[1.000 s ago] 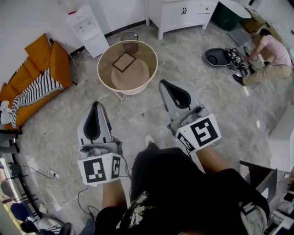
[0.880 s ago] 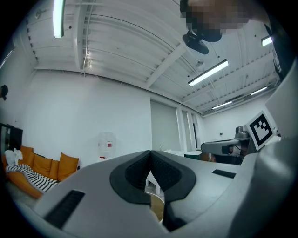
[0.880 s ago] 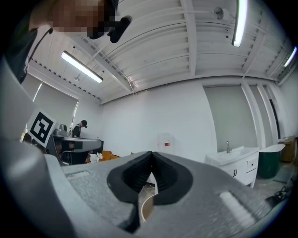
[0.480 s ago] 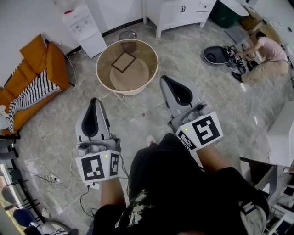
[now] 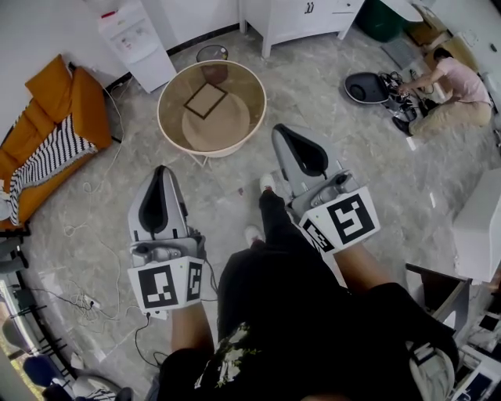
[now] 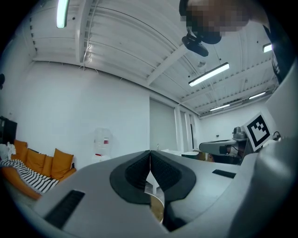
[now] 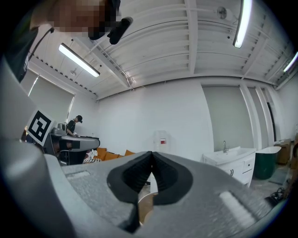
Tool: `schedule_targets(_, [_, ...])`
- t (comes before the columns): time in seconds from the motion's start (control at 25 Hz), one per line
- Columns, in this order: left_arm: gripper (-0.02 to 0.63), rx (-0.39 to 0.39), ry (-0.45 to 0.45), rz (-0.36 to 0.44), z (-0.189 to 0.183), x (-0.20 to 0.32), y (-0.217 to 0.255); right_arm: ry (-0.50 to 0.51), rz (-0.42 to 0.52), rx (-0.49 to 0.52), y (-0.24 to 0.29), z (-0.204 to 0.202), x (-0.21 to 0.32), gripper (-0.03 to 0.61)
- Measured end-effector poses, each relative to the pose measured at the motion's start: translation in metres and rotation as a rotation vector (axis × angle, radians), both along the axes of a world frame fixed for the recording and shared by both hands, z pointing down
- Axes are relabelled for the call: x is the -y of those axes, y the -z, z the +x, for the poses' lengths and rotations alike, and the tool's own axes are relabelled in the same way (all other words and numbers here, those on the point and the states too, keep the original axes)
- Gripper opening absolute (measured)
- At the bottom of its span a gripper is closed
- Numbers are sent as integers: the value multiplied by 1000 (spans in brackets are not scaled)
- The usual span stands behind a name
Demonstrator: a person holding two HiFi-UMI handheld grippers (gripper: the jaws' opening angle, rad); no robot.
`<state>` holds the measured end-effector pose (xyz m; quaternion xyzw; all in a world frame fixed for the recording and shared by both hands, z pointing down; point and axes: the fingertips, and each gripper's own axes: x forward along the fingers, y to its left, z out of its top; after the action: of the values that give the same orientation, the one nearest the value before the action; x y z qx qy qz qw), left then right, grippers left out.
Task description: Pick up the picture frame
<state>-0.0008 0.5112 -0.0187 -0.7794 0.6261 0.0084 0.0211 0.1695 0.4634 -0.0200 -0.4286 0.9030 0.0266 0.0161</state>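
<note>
Orange sofa (image 5: pixel 55 106) along the left wall. Round table (image 5: pixel 160 113) on the floor ahead, well apart from both tools. Left gripper (image 5: pixel 162 171), right gripper (image 5: pixel 282 131): level, jaws pressed together, empty. Picture frame (image 5: pixel 206 100) lies flat on the table.

You have one round table (image 5: pixel 161 117) ahead of you with one picture frame (image 5: pixel 206 100) on it, and on its near side you hold two grippers, the left gripper (image 5: pixel 162 172) and the right gripper (image 5: pixel 280 130). Beyond the table stand one water dispenser (image 5: pixel 137 43), one small round bin (image 5: pixel 213 55) and one white cabinet (image 5: pixel 301 17). Left of it sits one orange sofa (image 5: pixel 78 98) with one striped blanket (image 5: pixel 55 157), and well to its right you can count one person (image 5: pixel 454 90) on the floor and one dark round object (image 5: pixel 362 90).
</note>
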Motion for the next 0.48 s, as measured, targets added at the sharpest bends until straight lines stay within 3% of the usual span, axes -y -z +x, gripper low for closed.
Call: schedule_targets(0.48, [14,27,15,-11,-3,82,-1,23,-11,18,-6,-7,90,-5])
